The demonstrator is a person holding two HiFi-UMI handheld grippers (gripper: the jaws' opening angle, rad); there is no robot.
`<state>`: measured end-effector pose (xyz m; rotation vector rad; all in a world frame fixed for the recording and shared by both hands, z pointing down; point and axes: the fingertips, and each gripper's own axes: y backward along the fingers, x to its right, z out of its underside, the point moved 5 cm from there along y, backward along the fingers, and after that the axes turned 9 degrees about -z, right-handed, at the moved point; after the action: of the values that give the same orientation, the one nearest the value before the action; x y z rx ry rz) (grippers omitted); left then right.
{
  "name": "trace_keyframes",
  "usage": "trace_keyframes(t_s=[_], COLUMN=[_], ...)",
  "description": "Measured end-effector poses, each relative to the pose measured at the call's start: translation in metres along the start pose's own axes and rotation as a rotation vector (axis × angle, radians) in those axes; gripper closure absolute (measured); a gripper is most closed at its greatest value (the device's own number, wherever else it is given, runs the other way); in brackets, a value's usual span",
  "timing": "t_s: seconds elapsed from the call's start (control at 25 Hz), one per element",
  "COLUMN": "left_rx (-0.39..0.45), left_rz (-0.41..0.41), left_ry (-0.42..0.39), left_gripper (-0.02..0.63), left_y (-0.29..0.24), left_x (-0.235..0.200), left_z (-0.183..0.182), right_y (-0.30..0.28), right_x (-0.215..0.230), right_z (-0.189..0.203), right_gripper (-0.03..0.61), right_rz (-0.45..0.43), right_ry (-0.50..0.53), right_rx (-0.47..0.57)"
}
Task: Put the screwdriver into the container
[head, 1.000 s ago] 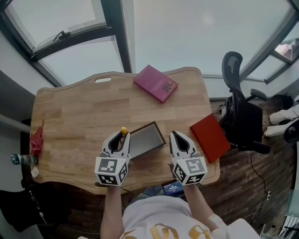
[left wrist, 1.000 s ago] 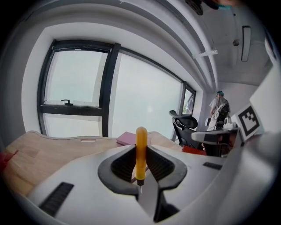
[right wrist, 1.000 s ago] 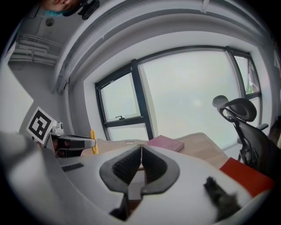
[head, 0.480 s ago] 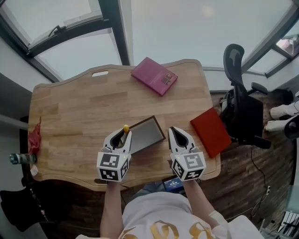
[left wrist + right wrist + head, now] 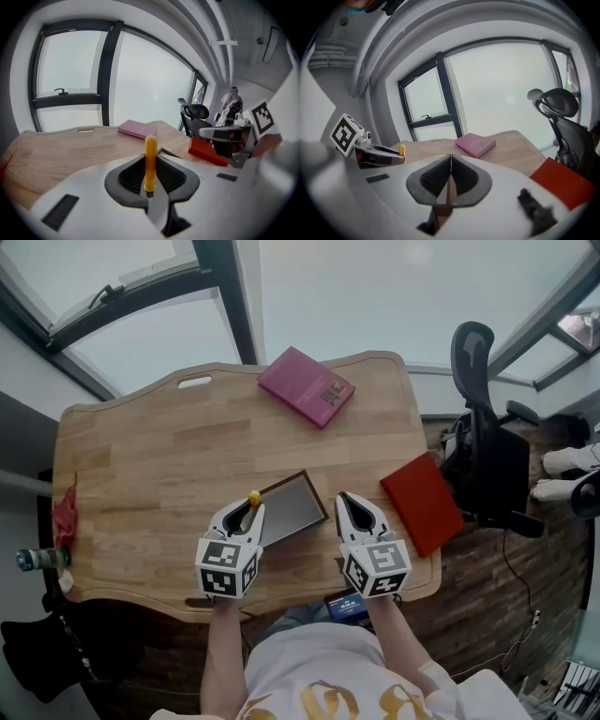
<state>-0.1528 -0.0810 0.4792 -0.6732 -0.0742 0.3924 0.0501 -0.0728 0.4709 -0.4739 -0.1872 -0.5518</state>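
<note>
Just short of the drop, the left gripper (image 5: 246, 514) pinches the yellow-handled screwdriver (image 5: 150, 161), its handle poking out past the fingertips at the left corner of the shallow grey container (image 5: 296, 512), near the front edge of the wooden table (image 5: 169, 456). The right gripper (image 5: 347, 504) sits just right of the container, jaws pressed together on nothing. Let go here, the tool could clip the rim and roll off the front edge, and the smooth round handle may slip early.
</note>
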Motion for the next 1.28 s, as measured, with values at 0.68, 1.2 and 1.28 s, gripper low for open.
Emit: trace_keyframes(t_s=[0.68,1.2,1.28], left_rx=[-0.177,-0.313,-0.327], left_rz=[0.025,0.111,0.118], left_ry=[-0.076,-0.078,-0.087], left_gripper=[0.538,0.538,0.538], left_y=[-0.034,-0.053,-0.055], left_x=[0.009,0.021,0.023], left_z=[0.020,0.037,0.038], right_y=[-0.016,-0.021,-0.022], right_x=[0.024,0.041,0.041], right_z=[0.008,0.015,0.017], right_gripper=[0.546,0.546,0.546], right_rz=[-0.046,-0.049,-0.054], right_ry=[-0.049,-0.066,-0.068], right_rx=[-0.033,-0.057,-0.062])
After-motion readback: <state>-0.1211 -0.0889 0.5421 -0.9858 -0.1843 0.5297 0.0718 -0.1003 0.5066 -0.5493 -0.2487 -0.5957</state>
